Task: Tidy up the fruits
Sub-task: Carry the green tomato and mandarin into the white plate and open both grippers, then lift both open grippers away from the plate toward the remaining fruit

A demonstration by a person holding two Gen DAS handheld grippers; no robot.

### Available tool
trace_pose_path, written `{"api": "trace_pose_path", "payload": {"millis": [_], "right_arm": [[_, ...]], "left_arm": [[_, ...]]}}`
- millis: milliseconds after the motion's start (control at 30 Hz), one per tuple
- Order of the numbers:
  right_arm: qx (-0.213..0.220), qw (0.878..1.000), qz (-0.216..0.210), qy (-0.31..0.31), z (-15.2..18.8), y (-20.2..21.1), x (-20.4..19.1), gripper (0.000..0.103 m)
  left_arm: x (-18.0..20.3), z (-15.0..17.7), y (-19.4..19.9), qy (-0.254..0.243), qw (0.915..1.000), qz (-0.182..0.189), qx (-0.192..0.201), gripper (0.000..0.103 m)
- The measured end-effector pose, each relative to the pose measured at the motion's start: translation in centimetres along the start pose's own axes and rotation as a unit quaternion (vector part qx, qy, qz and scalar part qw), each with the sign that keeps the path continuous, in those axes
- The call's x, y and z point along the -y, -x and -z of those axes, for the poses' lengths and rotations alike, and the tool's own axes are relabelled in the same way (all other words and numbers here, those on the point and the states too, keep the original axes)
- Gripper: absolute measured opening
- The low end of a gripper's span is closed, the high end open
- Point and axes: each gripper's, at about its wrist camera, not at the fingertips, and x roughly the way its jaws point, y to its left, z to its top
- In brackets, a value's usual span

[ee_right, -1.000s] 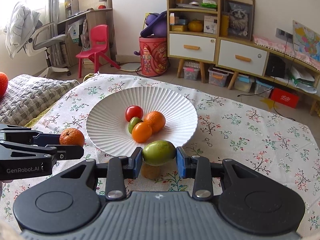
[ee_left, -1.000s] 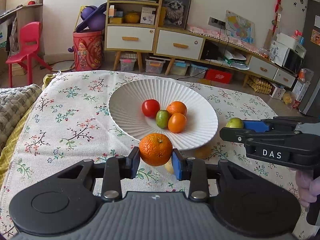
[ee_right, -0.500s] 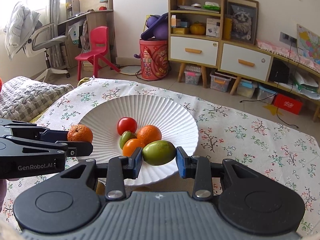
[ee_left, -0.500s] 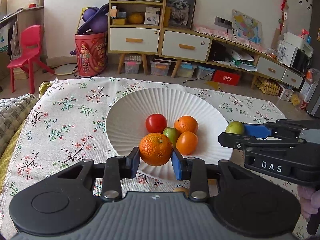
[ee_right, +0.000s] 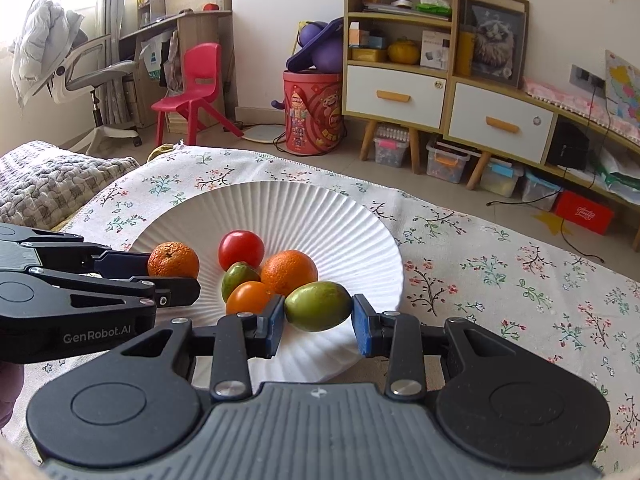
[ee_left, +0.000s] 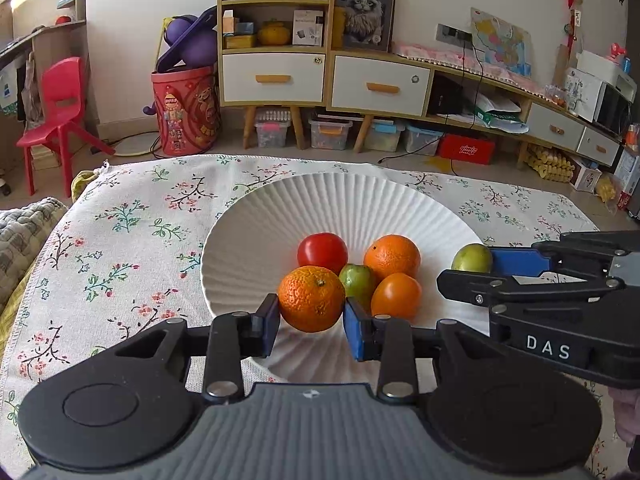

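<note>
A white ribbed plate (ee_left: 360, 200) (ee_right: 320, 208) on the floral tablecloth holds a red tomato (ee_left: 322, 249) (ee_right: 241, 249), a small green fruit (ee_left: 358, 280) (ee_right: 238, 277) and two oranges (ee_left: 392, 257) (ee_left: 396, 295). My left gripper (ee_left: 311, 320) is shut on a bumpy mandarin (ee_left: 311, 298) (ee_right: 173, 260) over the plate's near left part. My right gripper (ee_right: 318, 322) is shut on a green oval fruit (ee_right: 318, 306) (ee_left: 472, 258) over the plate's near right part.
The floral tablecloth (ee_left: 120, 240) covers the table. A grey knitted blanket (ee_right: 44, 184) lies at the left edge. Behind the table stand a red chair (ee_left: 56, 108), a red drum (ee_left: 186, 108) and low cabinets (ee_left: 380, 84).
Both grippers have moved forward over the plate, each still holding its fruit; a second ago they were short of the plate's near rim.
</note>
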Motion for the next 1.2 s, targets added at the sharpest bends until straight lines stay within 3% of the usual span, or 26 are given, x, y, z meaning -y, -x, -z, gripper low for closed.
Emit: {"api": "trace_pose_path", "payload": {"millis": [433, 500, 667, 1033, 1200], "right_arm": [[-0.004, 1.000, 0.001, 0.002, 0.2, -0.3, 0.1, 0.035], [0.000, 1.000, -0.001, -0.003, 0.1, 0.0, 0.2, 0.046], [0.003, 1.000, -0.004, -0.005, 0.2, 0.6, 0.2, 0.055], [0.005, 1.000, 0.000, -0.017, 0.4, 2.1, 0.5, 0.062], [0.005, 1.000, 0.001, -0.018, 0.7, 2.8, 0.5, 0.066]], "left_arm": [[0.3, -0.1, -0.4, -0.003, 1.0000, -0.001, 0.000, 0.022], [0.3, -0.1, -0.2, -0.004, 1.0000, -0.002, 0.003, 0.025], [0.4, -0.1, 0.3, -0.010, 0.9999, -0.003, 0.011, 0.038], [0.0, 0.1, 2.2, -0.002, 0.9999, -0.002, 0.017, 0.053], [-0.5, 0.4, 3.5, 0.007, 0.9997, -0.007, 0.022, 0.064]]}}
